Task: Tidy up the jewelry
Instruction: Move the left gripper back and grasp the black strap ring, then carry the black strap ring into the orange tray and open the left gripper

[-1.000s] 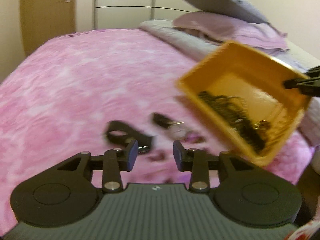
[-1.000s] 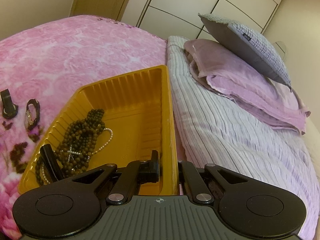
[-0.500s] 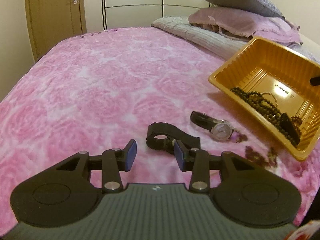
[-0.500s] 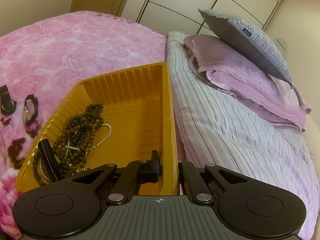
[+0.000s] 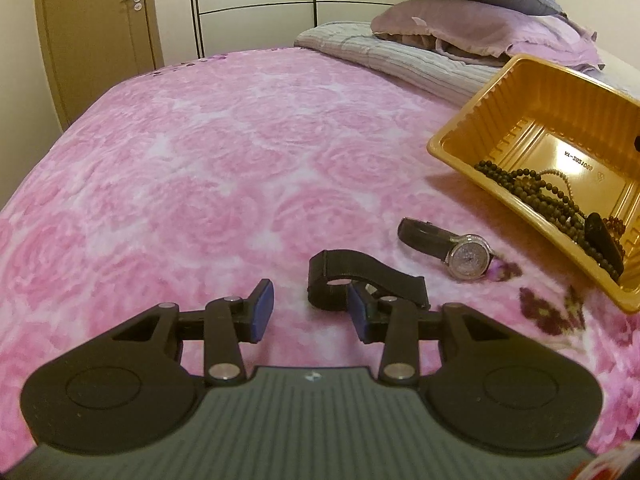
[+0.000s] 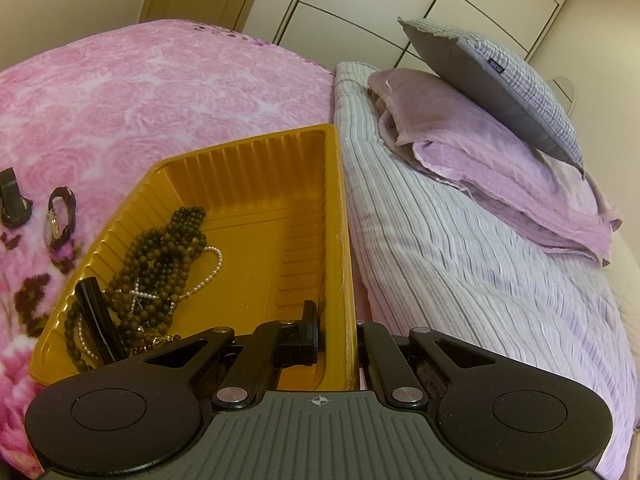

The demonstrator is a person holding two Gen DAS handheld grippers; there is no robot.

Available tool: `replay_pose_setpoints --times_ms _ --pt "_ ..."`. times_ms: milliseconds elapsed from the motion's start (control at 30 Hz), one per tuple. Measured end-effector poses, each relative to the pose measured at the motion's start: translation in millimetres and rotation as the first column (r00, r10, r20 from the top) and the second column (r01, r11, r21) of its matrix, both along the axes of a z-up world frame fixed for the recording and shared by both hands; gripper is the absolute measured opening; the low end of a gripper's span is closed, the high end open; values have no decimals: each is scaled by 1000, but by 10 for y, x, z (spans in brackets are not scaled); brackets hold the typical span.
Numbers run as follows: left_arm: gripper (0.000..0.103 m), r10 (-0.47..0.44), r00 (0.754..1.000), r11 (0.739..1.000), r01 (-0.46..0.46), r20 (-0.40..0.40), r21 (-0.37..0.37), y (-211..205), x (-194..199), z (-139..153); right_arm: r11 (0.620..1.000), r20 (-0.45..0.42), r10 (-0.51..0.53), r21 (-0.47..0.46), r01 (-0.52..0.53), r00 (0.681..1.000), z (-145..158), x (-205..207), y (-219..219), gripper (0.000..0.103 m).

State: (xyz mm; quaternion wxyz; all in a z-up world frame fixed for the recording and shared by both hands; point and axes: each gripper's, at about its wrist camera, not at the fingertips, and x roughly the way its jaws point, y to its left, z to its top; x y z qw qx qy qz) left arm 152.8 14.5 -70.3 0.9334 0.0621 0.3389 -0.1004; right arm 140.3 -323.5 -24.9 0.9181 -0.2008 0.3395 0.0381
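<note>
Room, left to right: brown door, pale wardrobe panels, then the bed. Pink rose-patterned blanket covers most of it; striped grey quilt toward the head, a lilac pillow on that, a grey checked cushion leaning on top.

Left gripper: low over the blanket, jaws partly apart, nothing between the blue pads. The right finger sits just in front of a black strap band, looped and lying on the blanket; contact can't be made out. Just right of the band, a black-strapped wristwatch with a sparkly round face, flat on the blanket, apart from the band.

Right gripper: jaws together, clamped on the near side wall of the yellow plastic tray, one finger inside, one outside. Tray is tilted, its low side toward the watch.

In the tray, gathered at the low side: dark brown bead necklaces, a small pearl strand with a glittering cross, and a black oblong piece.
</note>
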Motion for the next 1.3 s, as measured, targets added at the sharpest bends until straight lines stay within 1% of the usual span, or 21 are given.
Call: replay_pose_setpoints --times_ms 100,200,233,267,367,767,933,1300 --pt "33 -11 1000 1000 11 -1 -3 -8 25 0 1000 0 0 -2 0 1000 -6 9 6 3" --pt "26 -22 1000 1000 22 -4 1 -27 38 -8 1000 0 0 -3 0 1000 -6 9 7 3" --pt "19 -27 1000 1000 27 -5 4 -33 41 -12 1000 0 0 -3 0 1000 -9 10 5 3" --pt "14 -28 1000 1000 28 -8 5 -36 44 -14 1000 0 0 -3 0 1000 -5 9 7 3" --pt "8 -29 1000 1000 29 -4 2 -18 37 -3 1000 0 0 -2 0 1000 -5 10 7 3" --pt "7 -21 1000 998 22 11 -63 30 -55 177 1000 4 2 3 -2 1000 5 2 11 3" --pt "7 -24 999 999 25 29 -43 27 -113 262 1000 7 4 8 -4 1000 16 -9 8 3" --pt "7 -19 999 999 20 47 -35 87 -180 415 1000 12 8 15 -8 1000 33 -12 18 3"
